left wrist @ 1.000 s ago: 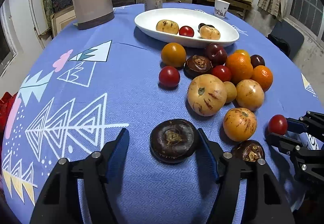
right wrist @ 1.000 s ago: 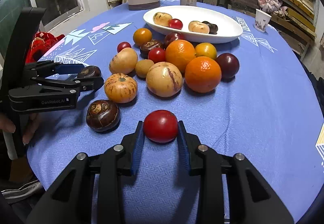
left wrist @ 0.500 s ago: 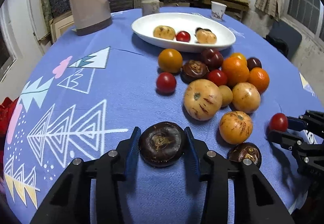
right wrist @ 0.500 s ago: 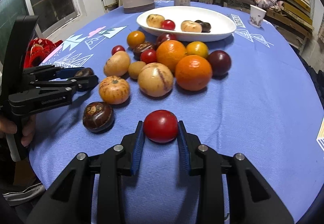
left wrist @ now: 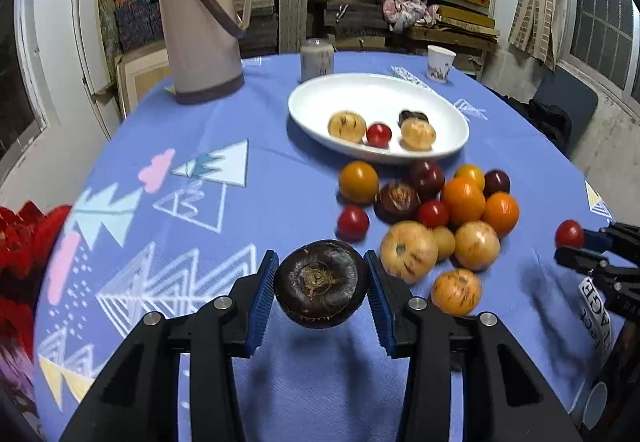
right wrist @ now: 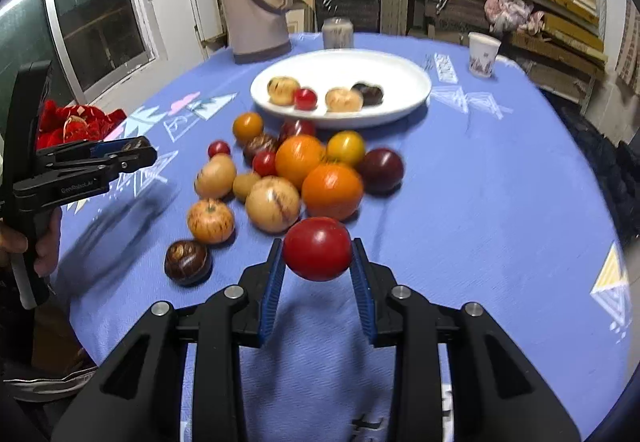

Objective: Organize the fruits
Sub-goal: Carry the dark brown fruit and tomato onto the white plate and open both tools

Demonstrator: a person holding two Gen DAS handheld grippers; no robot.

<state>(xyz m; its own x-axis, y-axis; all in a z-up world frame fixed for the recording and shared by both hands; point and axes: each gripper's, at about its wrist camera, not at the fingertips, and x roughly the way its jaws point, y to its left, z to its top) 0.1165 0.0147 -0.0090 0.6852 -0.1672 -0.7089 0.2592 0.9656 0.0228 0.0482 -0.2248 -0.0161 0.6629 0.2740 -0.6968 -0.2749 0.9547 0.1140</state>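
Dark brown and wrinkled, the round flattened fruit [left wrist: 320,282] sits clamped between the blue pads of the left hand-held gripper [left wrist: 320,284], clear of the blue patterned tabletop [left wrist: 280,170] with its shadow below it. The jaws have just been closing onto it. The right hand-held gripper [right wrist: 318,256] is closed on a glossy red tomato [right wrist: 318,248], also held off the cloth. The step in hand looks like the carry: both pieces picked, neither delivered. The next move likely calls for bringing each over the heap of loose oranges and pale striped fruits [right wrist: 296,170] to the white oval dish [right wrist: 416,82], which holds four pieces, then lowering before letting go, since both round pieces would likely roll.
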